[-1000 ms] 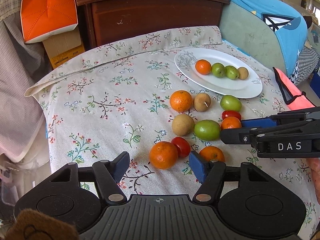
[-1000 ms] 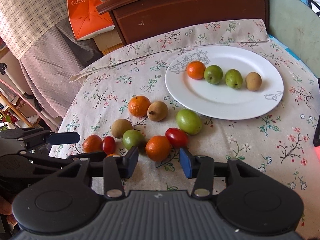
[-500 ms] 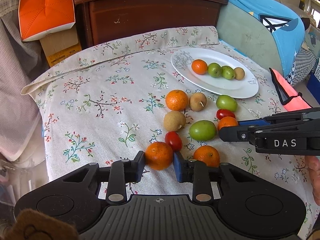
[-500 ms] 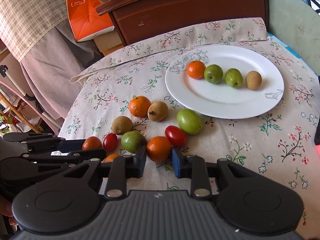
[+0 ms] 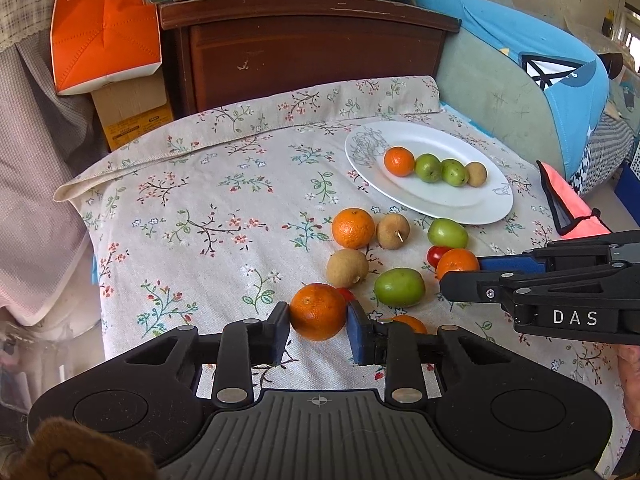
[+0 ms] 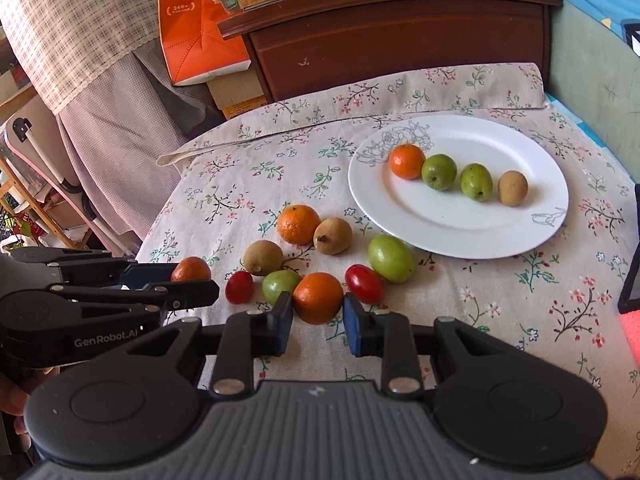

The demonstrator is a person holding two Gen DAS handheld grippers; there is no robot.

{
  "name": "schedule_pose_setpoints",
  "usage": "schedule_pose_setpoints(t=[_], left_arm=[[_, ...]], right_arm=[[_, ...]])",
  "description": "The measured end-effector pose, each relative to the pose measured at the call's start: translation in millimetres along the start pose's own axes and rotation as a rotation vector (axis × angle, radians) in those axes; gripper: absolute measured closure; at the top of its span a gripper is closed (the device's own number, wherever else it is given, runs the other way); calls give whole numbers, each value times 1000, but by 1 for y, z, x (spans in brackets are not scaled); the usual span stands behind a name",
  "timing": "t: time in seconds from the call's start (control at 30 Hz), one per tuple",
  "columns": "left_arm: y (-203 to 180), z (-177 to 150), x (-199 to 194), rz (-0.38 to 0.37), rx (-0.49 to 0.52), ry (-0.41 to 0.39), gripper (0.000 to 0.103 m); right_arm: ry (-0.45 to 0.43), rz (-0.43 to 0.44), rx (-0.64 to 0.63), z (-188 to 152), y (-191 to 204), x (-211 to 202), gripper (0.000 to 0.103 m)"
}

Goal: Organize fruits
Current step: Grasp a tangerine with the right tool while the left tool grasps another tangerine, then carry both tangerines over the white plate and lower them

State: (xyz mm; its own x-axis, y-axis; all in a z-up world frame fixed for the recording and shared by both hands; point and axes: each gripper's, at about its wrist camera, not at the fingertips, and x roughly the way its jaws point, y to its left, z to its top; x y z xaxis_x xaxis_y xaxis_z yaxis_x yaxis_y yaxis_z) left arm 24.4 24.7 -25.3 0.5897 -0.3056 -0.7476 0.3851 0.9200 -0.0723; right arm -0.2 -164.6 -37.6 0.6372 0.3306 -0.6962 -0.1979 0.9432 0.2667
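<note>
My left gripper is shut on an orange tangerine and holds it just above the floral cloth. My right gripper is shut on another tangerine. A white plate, also in the right wrist view, holds a tangerine, two green fruits and a brown fruit. Loose on the cloth lie a tangerine, brown fruits, green fruits and red tomatoes. The left gripper shows in the right wrist view.
A dark wooden headboard stands behind the table. Orange and cardboard boxes sit at the back left. A blue cushion and an orange pouch lie at the right. The cloth's left edge drops off.
Both grippers went from open to closed, each around a tangerine. The left one's tangerine has risen slightly off the cloth.
</note>
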Motion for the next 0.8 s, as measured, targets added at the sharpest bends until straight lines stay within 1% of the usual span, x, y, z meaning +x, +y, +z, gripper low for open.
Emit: schedule_pose_setpoints(t=[0.13,0.3,0.43,0.6,0.8], left_arm=[[-5,6,-3,-5,-4,-24,75],[-12,17,-6,-28,-13,-66,75],[-19,28,-4,-58,-18,-82,75],[-27,45,8,-83,-17,-88,75],[-32,66,19,-106,-27,-103,75]], right_arm=[[-26,-9,2,6,-3,-8,76],[-75,-19,-12,19,-8,-22,76],[-114,-26,-17,34,-16,-34,76],[-138,-32,29,50,-35,-39,76],[-146,-50,74,61,-53,-35,76]])
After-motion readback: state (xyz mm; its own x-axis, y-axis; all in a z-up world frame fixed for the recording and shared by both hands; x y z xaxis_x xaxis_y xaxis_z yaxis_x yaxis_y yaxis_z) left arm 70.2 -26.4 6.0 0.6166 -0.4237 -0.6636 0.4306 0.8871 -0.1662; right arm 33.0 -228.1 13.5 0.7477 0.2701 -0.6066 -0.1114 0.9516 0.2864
